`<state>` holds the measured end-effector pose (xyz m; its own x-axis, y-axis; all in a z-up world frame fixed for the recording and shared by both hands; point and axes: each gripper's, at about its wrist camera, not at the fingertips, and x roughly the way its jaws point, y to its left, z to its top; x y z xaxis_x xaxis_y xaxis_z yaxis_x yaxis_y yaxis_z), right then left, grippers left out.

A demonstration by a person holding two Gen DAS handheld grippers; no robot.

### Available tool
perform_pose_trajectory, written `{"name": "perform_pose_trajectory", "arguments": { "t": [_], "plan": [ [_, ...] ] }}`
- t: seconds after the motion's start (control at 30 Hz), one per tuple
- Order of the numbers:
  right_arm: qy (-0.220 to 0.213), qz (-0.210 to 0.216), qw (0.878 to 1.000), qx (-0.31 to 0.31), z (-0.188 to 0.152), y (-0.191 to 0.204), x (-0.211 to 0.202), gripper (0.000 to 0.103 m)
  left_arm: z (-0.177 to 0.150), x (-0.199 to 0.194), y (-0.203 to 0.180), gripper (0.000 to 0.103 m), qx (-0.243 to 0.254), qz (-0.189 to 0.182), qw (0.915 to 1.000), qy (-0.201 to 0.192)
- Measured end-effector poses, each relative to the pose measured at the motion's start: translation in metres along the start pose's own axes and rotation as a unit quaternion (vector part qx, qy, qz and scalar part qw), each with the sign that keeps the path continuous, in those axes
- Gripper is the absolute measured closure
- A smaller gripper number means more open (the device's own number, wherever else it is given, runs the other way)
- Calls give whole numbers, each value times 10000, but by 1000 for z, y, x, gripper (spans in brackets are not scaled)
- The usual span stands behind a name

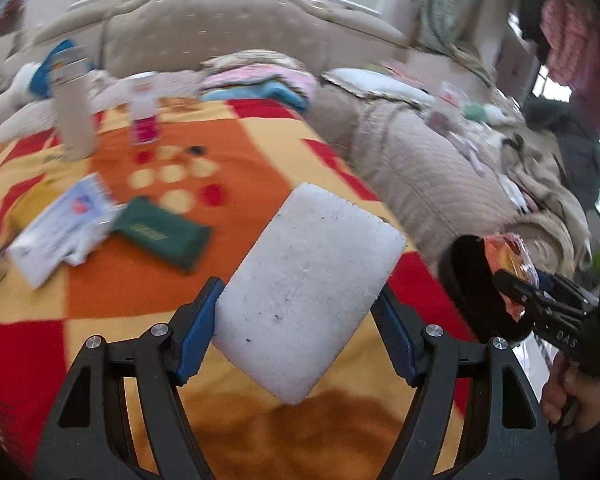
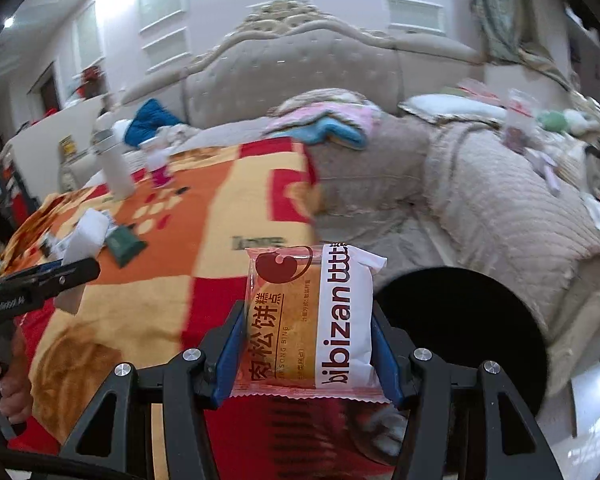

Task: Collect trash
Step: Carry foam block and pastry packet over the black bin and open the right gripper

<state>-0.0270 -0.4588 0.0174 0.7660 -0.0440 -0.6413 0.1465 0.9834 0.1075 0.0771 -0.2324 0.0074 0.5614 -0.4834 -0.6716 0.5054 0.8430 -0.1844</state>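
My left gripper (image 1: 300,312) is shut on a white foam block (image 1: 308,292) and holds it above the orange and red blanket (image 1: 140,280). My right gripper (image 2: 308,340) is shut on an orange snack packet (image 2: 312,316) with a white band. A round black bin (image 2: 468,332) sits just right of the right gripper, at the bed's edge. In the left wrist view the right gripper (image 1: 512,280) holds the packet (image 1: 508,256) over the black bin (image 1: 480,288). In the right wrist view the left gripper (image 2: 76,272) with the foam block (image 2: 86,236) is at the far left.
On the blanket lie a white paper packet (image 1: 60,228), a green pouch (image 1: 164,232), a tall white bottle (image 1: 74,116) and a small pink bottle (image 1: 144,110). A beige quilt (image 1: 440,184) is heaped to the right. Folded clothes (image 1: 260,80) lie by the headboard.
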Motion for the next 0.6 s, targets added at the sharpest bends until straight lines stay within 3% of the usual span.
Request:
{"name": "perform_pose_trajectory", "arguments": {
  "t": [0.27, 0.47, 0.6],
  "plan": [
    [-77, -493, 9966, 652, -13, -63, -24, 48, 14, 42, -84, 30, 730, -484, 9959, 215],
    [2, -737, 9922, 1008, -25, -99, -30, 48, 28, 81, -154, 30, 1442, -1053, 9827, 502],
    [57, -887, 9888, 1202, -31, -115, -31, 48, 23, 101, -188, 30, 1835, -1197, 9735, 650]
  ]
}}
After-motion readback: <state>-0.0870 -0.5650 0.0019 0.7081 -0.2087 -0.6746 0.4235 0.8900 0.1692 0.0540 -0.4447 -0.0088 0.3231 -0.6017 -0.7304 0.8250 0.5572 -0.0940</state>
